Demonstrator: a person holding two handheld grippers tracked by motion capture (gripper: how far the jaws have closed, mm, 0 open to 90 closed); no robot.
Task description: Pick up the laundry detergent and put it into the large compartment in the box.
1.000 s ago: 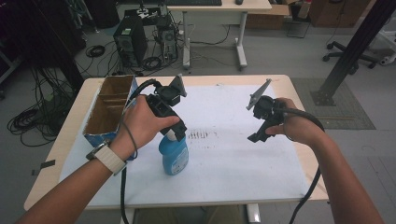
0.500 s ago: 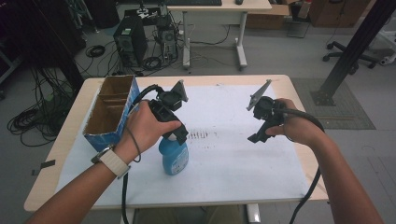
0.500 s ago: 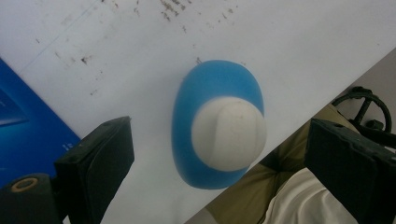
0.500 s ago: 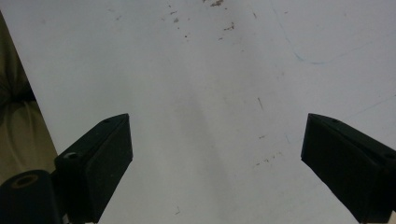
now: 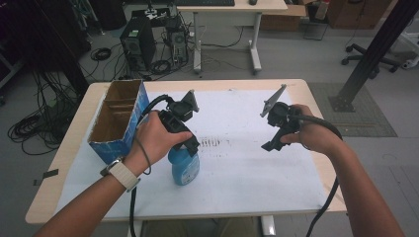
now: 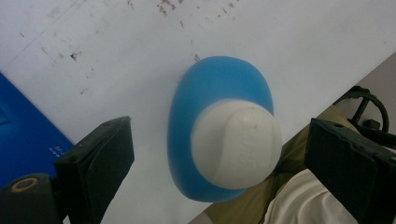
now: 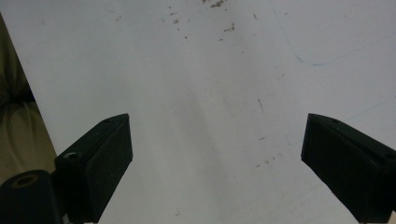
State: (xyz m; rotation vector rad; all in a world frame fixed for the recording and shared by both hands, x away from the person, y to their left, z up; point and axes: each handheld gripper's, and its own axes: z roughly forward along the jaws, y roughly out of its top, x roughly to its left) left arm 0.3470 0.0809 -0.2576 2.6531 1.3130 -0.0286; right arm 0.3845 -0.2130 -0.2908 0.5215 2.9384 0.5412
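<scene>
Bottle: your blue bottle stands upright on the white sheet near the table's front edge, just right of the cardboard box. In the left gripper view you look straight down on it: an oval blue body, smooth and plastic-looking, topped by a rounded white cap.

Left gripper: your left gripper hangs directly above the bottle, jaws spread wide with the cap sitting between them and touching neither. You seem to hold it there so the jaws can drop either side of the cap or neck.

Right gripper: your right gripper is well apart from the bottle, over bare sheet, jaws wide and holding nothing. It looks parked clear so it stays out of the left hand's way.

Box: open-topped, brown inside, blue outside, split by a cardboard divider into compartments. It stands at the sheet's left edge, near the bottle, likely so the bottle has a short trip if it goes in there.

Sheet: flat, matt, paper-like, smudged with dark scuffs near the middle and faint pen lines in the right gripper view.

Table: pale wood top, rounded corners, showing around the sheet.

Grip judgement: the cap looks smooth and domed, so a grasp lower on the neck would probably slip less.
</scene>
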